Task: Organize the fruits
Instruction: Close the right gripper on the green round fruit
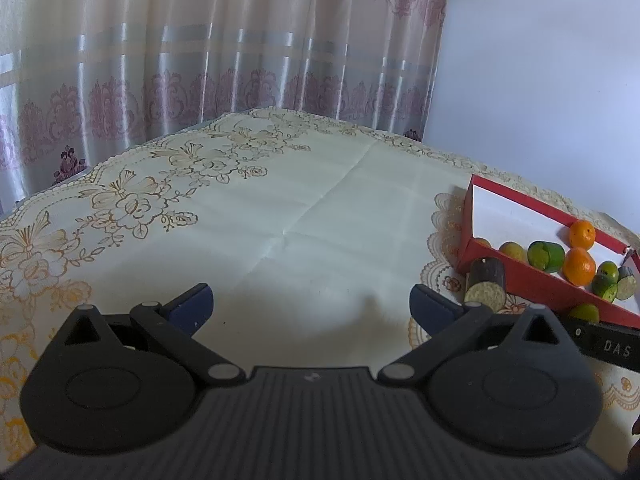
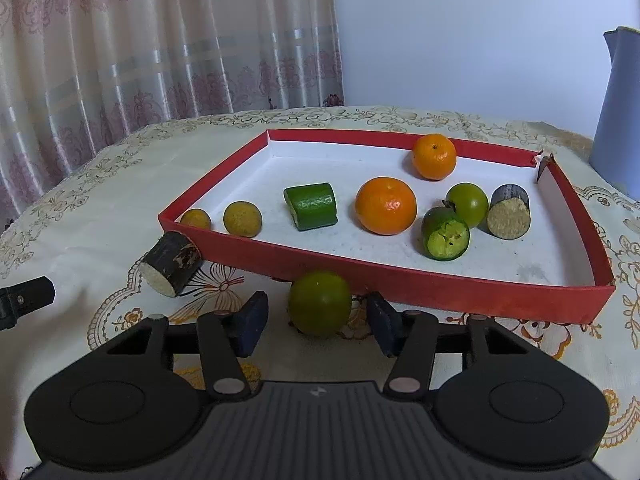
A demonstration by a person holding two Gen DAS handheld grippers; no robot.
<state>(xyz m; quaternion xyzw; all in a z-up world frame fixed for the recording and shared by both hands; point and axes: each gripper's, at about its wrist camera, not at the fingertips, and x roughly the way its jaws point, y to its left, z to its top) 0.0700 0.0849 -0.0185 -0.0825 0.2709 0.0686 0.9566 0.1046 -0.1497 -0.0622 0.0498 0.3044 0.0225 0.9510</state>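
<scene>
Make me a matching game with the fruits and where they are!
Things:
1. round green fruit
2. dark cut piece
3. big orange
4. small yellow fruit

Places:
A. middle of the red tray
B. on the cloth at the tray's left corner
C. between the right gripper's jaws
D. inside the tray, near its left corner

Pairs: 1-C, 2-B, 3-A, 4-D

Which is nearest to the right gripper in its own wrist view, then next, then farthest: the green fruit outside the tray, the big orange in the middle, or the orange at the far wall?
1. Green fruit: between the right gripper fingers, outside the red tray.
2. Big orange: mid-tray.
3. Far orange: against the back wall.
</scene>
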